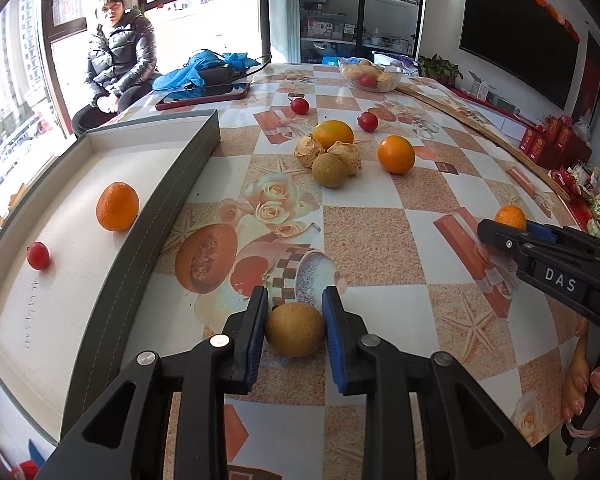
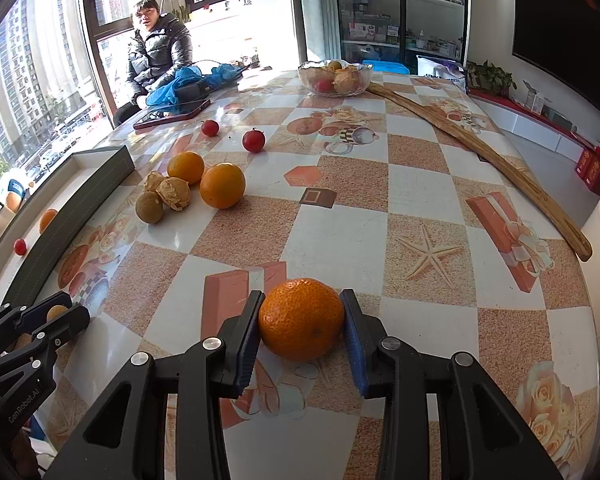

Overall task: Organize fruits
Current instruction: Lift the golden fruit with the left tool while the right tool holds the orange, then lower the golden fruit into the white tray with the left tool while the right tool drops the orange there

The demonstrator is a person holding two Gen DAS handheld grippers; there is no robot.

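My left gripper (image 1: 295, 312) is shut on a round brown fruit (image 1: 295, 329) just above the table. My right gripper (image 2: 302, 312) is shut on an orange (image 2: 301, 319); it also shows at the right of the left wrist view (image 1: 500, 230). A grey tray (image 1: 172, 184) with a white floor stands at the left and holds an orange (image 1: 117, 206) and a small red fruit (image 1: 38, 255). In the middle of the table lie two oranges (image 1: 396, 154), a brown fruit (image 1: 329, 170), two pale crumpled fruits (image 1: 346, 154) and two small red fruits (image 1: 367, 121).
A glass bowl (image 2: 334, 77) with fruit stands at the far side. A long wooden stick (image 2: 480, 152) lies along the right edge. A phone (image 1: 204, 96) and blue bags (image 1: 204, 68) lie at the far left. A person (image 1: 116, 56) sits beyond the table by the window.
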